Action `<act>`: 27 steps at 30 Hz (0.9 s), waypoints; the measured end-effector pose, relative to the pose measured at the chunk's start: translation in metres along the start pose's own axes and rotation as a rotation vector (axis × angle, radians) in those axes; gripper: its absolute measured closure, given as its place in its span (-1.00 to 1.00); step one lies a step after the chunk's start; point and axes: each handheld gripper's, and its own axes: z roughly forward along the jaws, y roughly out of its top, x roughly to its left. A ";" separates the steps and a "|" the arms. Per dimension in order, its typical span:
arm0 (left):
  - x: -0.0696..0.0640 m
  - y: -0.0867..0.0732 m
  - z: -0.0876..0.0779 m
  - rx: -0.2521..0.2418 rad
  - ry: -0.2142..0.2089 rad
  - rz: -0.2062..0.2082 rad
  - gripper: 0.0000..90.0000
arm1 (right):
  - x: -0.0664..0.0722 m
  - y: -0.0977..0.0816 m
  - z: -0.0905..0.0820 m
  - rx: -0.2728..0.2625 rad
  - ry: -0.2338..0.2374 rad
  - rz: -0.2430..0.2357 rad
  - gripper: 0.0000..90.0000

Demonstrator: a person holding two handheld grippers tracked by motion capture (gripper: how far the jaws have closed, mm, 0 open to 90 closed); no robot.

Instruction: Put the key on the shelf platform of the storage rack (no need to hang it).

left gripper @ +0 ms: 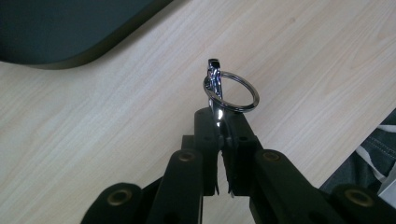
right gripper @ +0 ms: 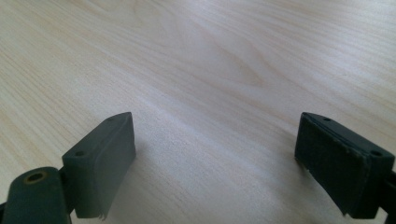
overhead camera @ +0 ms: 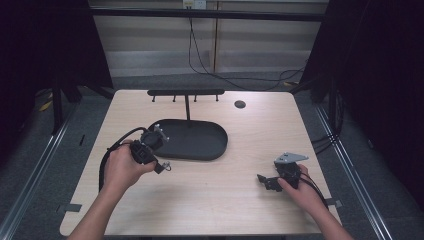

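My left gripper is shut on a small shiny metal clip with a key ring, which sticks out past the fingertips above the wooden table. In the high view the key ring hangs just in front of the dark oval tray. The left gripper has its jaws pressed together on the clip. My right gripper rests low at the table's right front, and the right gripper stands open with bare wood between its pads.
A black T-shaped rack with several small pegs rises from the tray's far side. A round dark grommet sits at the back right of the table. Cables hang behind the table. Dark curtains flank both sides.
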 end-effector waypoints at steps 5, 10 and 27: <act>0.002 0.005 -0.003 -0.006 0.001 -0.002 0.89 | 0.000 0.000 0.000 0.000 0.000 -0.001 -0.74; 0.002 0.011 -0.007 -0.016 0.002 -0.002 0.89 | 0.000 0.000 0.000 0.000 0.000 -0.001 -0.74; 0.005 0.029 -0.011 -0.030 0.010 -0.010 0.89 | 0.000 0.000 0.000 0.000 0.000 0.001 -0.74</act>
